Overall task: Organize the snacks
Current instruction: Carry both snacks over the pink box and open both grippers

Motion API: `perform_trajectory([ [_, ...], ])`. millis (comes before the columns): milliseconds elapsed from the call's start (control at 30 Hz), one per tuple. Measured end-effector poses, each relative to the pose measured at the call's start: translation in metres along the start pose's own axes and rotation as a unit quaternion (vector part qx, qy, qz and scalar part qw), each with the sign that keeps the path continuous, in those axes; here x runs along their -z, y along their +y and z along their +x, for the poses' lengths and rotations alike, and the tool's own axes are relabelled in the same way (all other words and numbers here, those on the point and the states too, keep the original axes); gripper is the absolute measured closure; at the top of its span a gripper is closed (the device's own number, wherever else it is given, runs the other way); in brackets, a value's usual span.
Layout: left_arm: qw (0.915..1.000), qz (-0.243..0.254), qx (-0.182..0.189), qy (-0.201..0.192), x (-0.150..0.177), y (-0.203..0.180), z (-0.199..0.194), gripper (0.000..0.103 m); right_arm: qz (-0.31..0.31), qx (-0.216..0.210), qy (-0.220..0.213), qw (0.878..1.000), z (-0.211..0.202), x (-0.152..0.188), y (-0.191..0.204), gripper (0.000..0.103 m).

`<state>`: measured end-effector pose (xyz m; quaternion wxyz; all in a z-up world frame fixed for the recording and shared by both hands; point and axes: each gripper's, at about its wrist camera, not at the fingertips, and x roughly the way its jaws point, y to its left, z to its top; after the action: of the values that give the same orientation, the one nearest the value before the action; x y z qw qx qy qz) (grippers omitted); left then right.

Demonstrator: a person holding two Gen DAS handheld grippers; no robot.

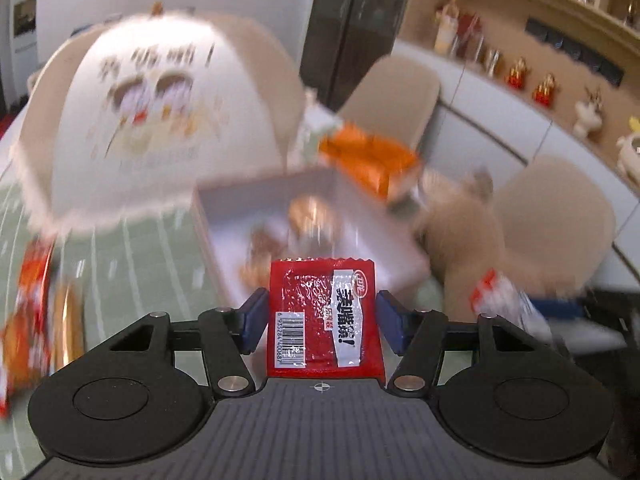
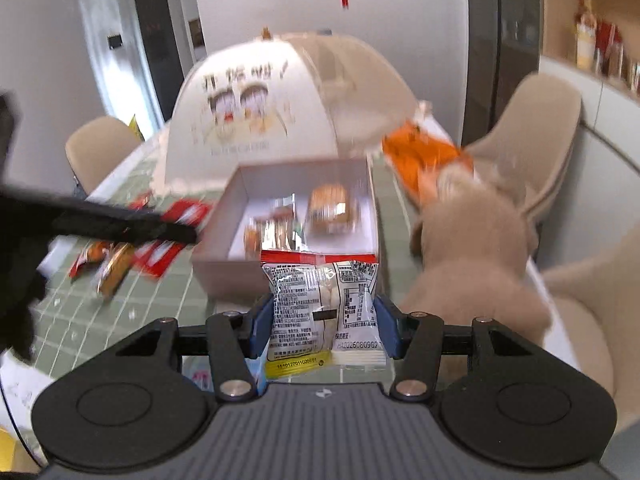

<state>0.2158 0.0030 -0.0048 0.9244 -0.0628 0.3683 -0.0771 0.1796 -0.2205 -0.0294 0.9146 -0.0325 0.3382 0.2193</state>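
The red sachet (image 1: 323,318) sits upright between the blue pads of the left gripper (image 1: 322,320), whose jaws stand fairly wide yet press on its two edges, so it is held and lifted clear of the green tablecloth (image 1: 152,264). The right gripper (image 2: 323,322), jaws drawn in narrower, clamps a clear printed snack packet (image 2: 324,312) the same way. Just beyond both lies the open white box (image 2: 236,192), with a few wrapped snacks already inside; more loose packets (image 2: 116,260) lie on the cloth to its left. An orange pack (image 2: 424,160), a plush toy (image 2: 468,248) and a domed food cover (image 2: 248,112) stand around it. The step in hand looks like carrying both packets to the box; next each must be brought over a free patch inside and let go.
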Motion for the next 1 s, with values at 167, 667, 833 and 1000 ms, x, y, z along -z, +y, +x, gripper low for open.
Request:
perform_trajectory([
  [167, 0.9917, -0.121, 0.034, 0.024, -0.041, 0.035, 0.083, 0.038, -0.02, 0.011, -0.008, 1.0, 0.009, -0.017, 0.01, 0.05],
  [667, 0.9913, -0.107, 0.075, 0.016, -0.031, 0.054, 0.1, 0.039, -0.01, 0.033, -0.01, 0.999, 0.105, -0.101, 0.018, 0.05],
  [833, 0.9971, -0.032, 0.067, -0.013, -0.019, 0.042, 0.074, 0.039, -0.045, 0.015, 0.018, 0.999, 0.163, -0.119, 0.022, 0.04],
  [1000, 0.9954, -0.078, 0.053, -0.019, 0.003, 0.078, 0.054, 0.039, 0.01, 0.006, 0.031, 0.999, 0.175, -0.108, 0.016, 0.039],
])
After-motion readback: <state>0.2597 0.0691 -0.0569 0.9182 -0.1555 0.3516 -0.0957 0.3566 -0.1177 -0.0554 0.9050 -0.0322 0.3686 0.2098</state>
